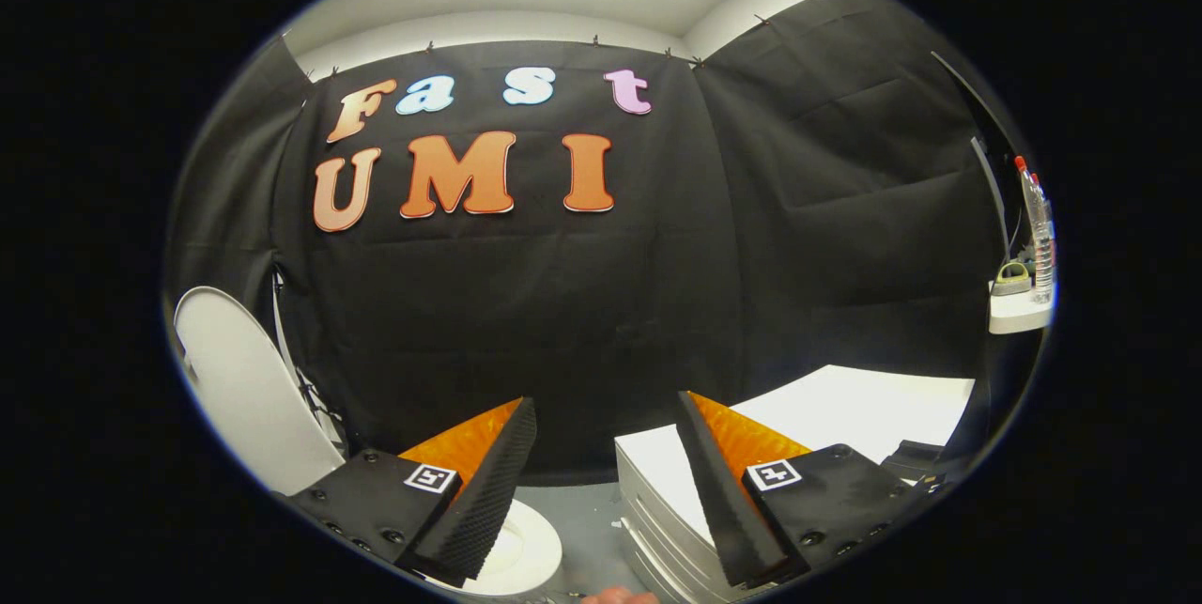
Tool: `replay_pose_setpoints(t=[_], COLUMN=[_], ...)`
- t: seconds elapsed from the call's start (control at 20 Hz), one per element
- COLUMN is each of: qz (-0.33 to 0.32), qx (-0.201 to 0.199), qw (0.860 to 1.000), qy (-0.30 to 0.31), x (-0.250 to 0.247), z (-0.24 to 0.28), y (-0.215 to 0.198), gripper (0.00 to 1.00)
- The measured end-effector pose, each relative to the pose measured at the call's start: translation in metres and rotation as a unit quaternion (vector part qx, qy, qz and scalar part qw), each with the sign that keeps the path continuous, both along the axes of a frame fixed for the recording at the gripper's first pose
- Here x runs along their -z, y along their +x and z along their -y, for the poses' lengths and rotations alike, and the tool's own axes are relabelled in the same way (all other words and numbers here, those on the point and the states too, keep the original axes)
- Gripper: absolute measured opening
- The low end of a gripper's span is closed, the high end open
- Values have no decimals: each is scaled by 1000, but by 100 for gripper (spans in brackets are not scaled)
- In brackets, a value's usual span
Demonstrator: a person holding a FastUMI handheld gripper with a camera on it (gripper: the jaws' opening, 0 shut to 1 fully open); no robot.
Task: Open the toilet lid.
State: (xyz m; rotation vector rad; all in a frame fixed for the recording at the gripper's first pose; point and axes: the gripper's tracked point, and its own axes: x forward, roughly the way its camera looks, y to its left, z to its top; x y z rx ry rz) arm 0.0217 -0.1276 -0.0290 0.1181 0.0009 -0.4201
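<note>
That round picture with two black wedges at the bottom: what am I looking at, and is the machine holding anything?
It is taken by a camera riding on a hand-held gripper, a two-finger tool that a person carries; there is no robot arm. The wedges are its fingers, black ribbed pads on orange backing, standing apart with nothing between them, so it holds nothing. Beside the left finger stands the toilet lid, already raised, with the white toilet rim below. Behind the right finger sits a white cabinet. Farther right, a small shelf carries a clear bottle.
</note>
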Motion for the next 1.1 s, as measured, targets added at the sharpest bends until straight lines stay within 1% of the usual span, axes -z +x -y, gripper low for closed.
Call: replay_pose_setpoints(t=[0.4,1.1], qz=[0,-2], qx=[-5,0], qw=[1000,1000], qy=[0,0], x=[-2,-2], z=[-2,1], y=[1,0], gripper=[97,97])
